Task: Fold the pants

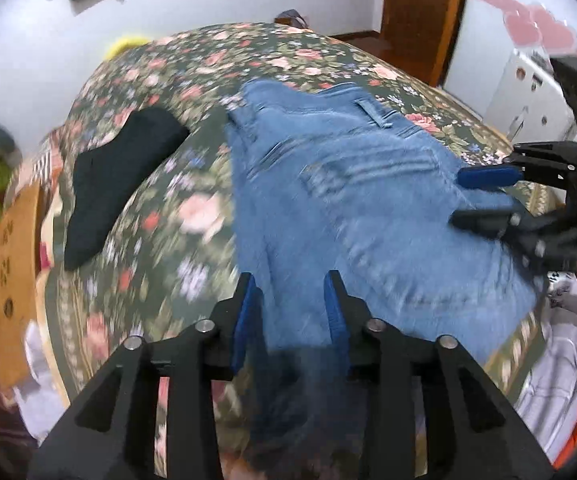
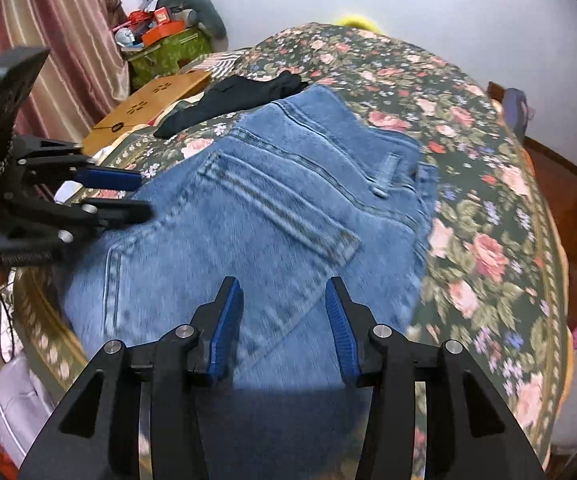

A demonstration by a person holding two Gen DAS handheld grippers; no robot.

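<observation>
Blue jeans (image 1: 348,200) lie folded in a compact stack on the floral bedspread (image 1: 160,216), back pocket and a belt loop facing up. My left gripper (image 1: 291,280) hovers over the near left edge of the stack; its blue pads stand apart and grip no cloth. In the right wrist view the jeans (image 2: 268,208) fill the middle, and my right gripper (image 2: 282,282) is open above their near edge. Each gripper shows in the other's view: the right gripper (image 1: 458,196) at the stack's right side, the left gripper (image 2: 142,196) at its left side, both with jaws apart.
A black garment (image 2: 232,100) lies on the bedspread (image 2: 488,200) beyond the jeans, next to a wooden lap table (image 2: 148,100). A green box (image 2: 168,52) piled with clutter stands by the striped curtain (image 2: 68,40). A wooden door (image 1: 420,8) is past the bed.
</observation>
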